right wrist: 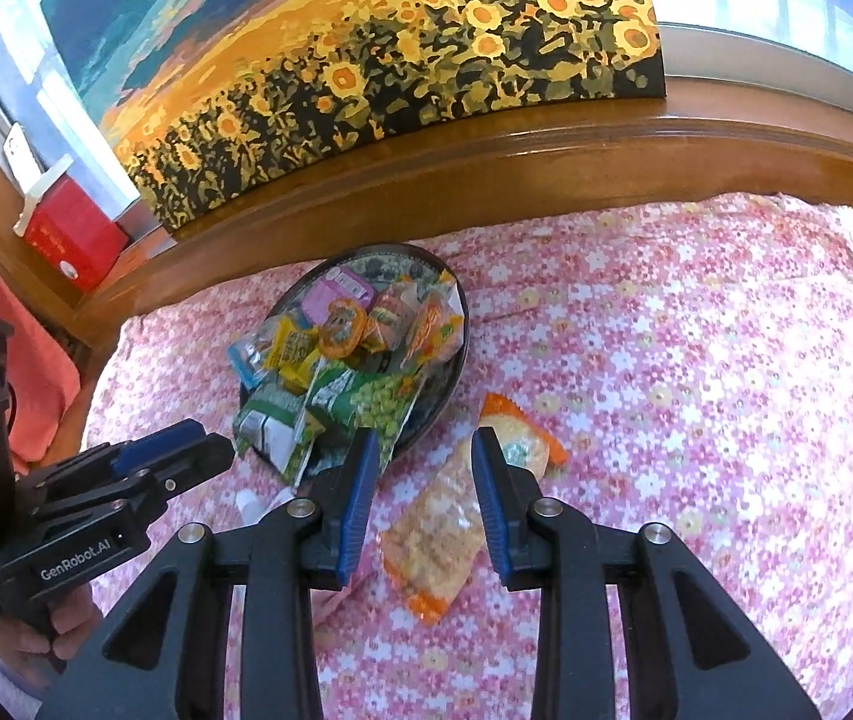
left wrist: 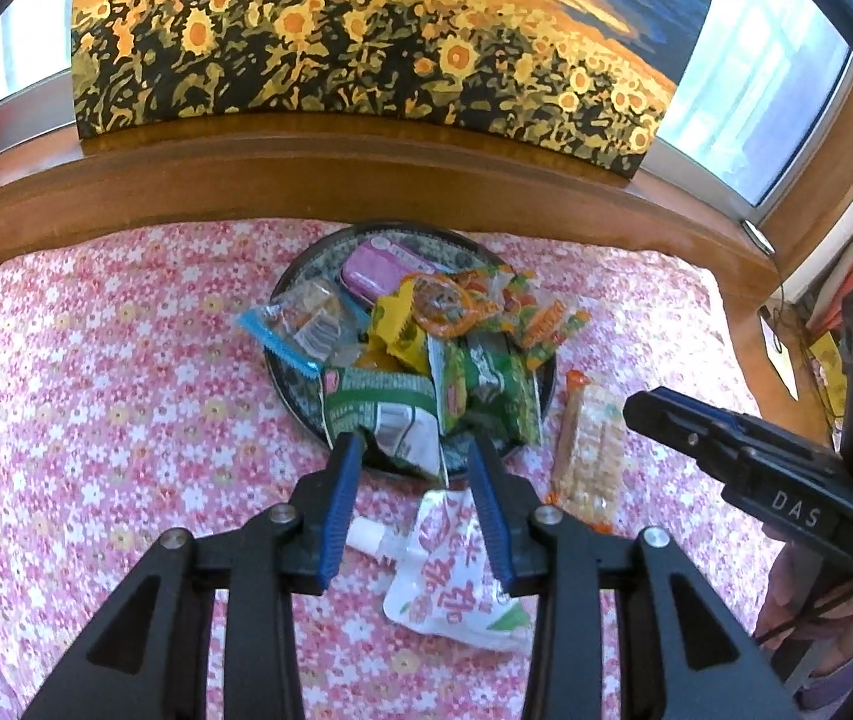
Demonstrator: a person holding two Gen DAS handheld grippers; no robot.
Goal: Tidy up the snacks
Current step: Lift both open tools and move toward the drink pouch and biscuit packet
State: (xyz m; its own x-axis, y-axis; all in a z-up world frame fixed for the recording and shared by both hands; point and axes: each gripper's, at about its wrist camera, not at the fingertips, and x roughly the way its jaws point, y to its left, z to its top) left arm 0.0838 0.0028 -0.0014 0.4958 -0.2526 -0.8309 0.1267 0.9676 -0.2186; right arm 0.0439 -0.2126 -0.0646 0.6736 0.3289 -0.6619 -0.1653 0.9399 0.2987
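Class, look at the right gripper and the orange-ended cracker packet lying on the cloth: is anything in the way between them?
Nothing visible. The cracker packet lies bare on the floral cloth, below the right gripper, whose jaws are open. The plate is beside it.

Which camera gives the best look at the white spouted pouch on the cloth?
Left wrist view: the pouch lies almost whole between that gripper's fingers, printing visible. The right wrist view shows only its white cap behind the fingers.

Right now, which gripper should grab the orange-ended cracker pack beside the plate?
Right. The right gripper hangs directly above the cracker pack, open, with the pack between its fingers. The left gripper sits over the white spouted pouch instead.
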